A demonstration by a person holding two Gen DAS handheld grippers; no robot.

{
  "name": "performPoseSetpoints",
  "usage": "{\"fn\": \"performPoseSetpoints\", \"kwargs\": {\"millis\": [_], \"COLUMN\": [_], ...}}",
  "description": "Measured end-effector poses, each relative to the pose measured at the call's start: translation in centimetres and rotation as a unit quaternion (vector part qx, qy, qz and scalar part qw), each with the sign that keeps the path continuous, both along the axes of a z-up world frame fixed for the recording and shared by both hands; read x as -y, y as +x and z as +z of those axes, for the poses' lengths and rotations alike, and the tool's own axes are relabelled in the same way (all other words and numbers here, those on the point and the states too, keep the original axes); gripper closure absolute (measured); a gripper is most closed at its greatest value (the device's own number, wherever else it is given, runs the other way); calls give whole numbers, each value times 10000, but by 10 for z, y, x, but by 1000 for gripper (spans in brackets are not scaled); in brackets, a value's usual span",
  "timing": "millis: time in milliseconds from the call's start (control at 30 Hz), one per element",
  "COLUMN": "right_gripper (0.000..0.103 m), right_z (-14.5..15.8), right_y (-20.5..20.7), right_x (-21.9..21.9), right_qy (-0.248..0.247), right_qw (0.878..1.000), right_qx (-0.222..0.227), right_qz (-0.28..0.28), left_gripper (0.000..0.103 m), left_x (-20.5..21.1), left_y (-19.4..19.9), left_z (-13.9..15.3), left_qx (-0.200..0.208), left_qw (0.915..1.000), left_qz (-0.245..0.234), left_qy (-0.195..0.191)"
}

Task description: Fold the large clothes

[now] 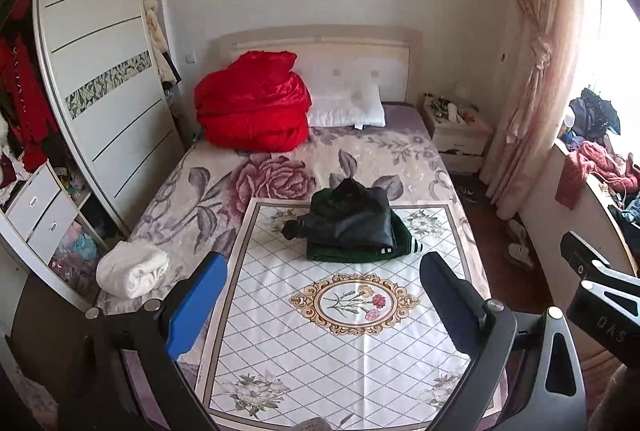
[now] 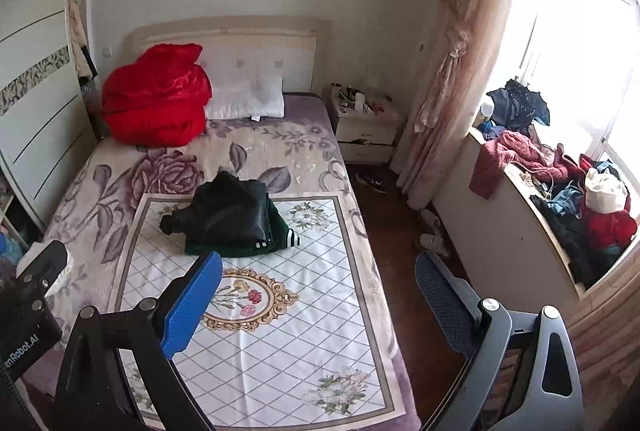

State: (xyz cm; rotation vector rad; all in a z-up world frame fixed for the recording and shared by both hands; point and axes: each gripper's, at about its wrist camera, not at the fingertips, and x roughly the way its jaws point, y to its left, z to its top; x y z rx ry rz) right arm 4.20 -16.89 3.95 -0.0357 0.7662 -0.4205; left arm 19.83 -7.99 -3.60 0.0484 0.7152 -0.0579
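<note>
A folded black garment [image 1: 352,217] lies on top of a folded dark green garment [image 1: 360,251] with white stripes, on the white patterned cloth [image 1: 344,343] on the bed. The pile also shows in the right wrist view [image 2: 228,211]. My left gripper [image 1: 324,271] is open and empty, held back above the near part of the cloth. My right gripper [image 2: 318,275] is open and empty, over the bed's right edge. The right gripper's body shows at the right of the left wrist view [image 1: 600,287].
A rolled white cloth [image 1: 132,273] lies at the bed's left edge. A red quilt [image 1: 252,103] and white pillow [image 1: 344,105] sit by the headboard. A wardrobe [image 1: 100,91] stands left, a nightstand [image 2: 364,127] right. Loose clothes [image 2: 560,191] fill the window ledge.
</note>
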Motion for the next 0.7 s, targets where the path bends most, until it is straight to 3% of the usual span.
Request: {"fn": "performPoseSetpoints", "kwargs": {"millis": [300, 400, 700], "right_gripper": [4, 0, 0], "right_z": [13, 12, 16], "right_y": [-11, -9, -5], "right_x": [-6, -7, -6], "right_qy": [-15, 28, 55], "right_qw": [9999, 9998, 9995], "right_qx": [133, 109, 122], "right_qz": [71, 164, 280], "left_gripper": [5, 5, 0], "left_x": [-1, -4, -4], "left_y": [-13, -14, -19], "left_z": [6, 6, 9], "left_qx": [128, 63, 10], "left_qw": [9999, 9999, 9999], "left_qz": [87, 114, 84], "left_qy": [-33, -89, -129]}}
